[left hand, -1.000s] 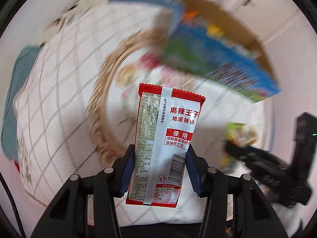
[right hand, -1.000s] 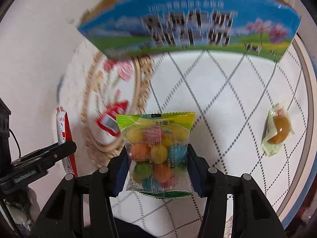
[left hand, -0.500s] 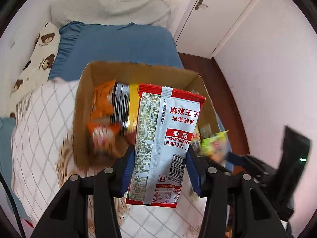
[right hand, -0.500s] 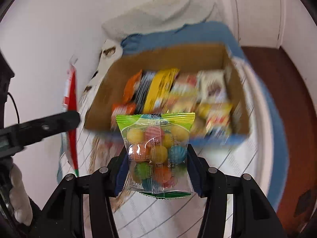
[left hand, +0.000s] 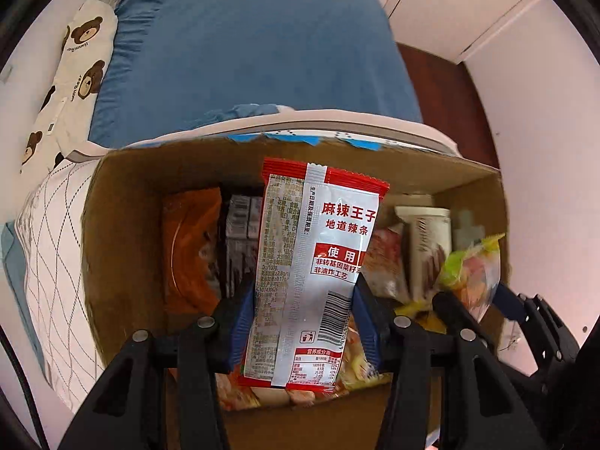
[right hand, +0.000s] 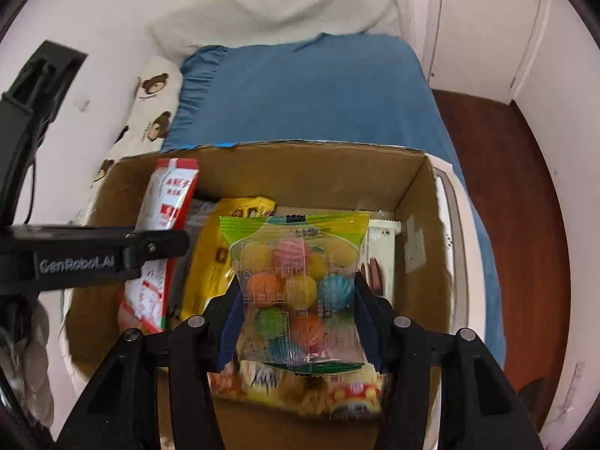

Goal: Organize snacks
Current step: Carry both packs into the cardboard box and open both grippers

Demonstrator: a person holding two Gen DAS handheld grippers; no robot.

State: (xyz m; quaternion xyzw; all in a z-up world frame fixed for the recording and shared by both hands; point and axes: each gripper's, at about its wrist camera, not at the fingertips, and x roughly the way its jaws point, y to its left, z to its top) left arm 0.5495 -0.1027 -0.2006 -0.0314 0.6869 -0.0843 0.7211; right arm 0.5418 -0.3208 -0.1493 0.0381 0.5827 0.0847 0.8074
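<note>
My left gripper [left hand: 303,322] is shut on a red and silver spicy-strip packet [left hand: 315,262] and holds it upright over the open cardboard box [left hand: 123,225]. My right gripper [right hand: 296,322] is shut on a clear bag of coloured candy balls with a green top [right hand: 296,281], also over the box [right hand: 416,232]. The left gripper with its red packet [right hand: 165,232] shows at the left of the right wrist view. The candy bag [left hand: 468,270] shows at the right of the left wrist view. Several snack packets stand inside the box.
The box sits on a round table with a white diamond-pattern cloth [left hand: 52,262]. Behind it is a bed with a blue sheet [right hand: 311,90] and a bear-print pillow [left hand: 75,67]. A door [right hand: 483,18] and dark wood floor [right hand: 525,206] lie to the right.
Both grippers have swung from above the basket and tabletop to over the open box, each still holding its packet. The box now fills the lower part of both views.
</note>
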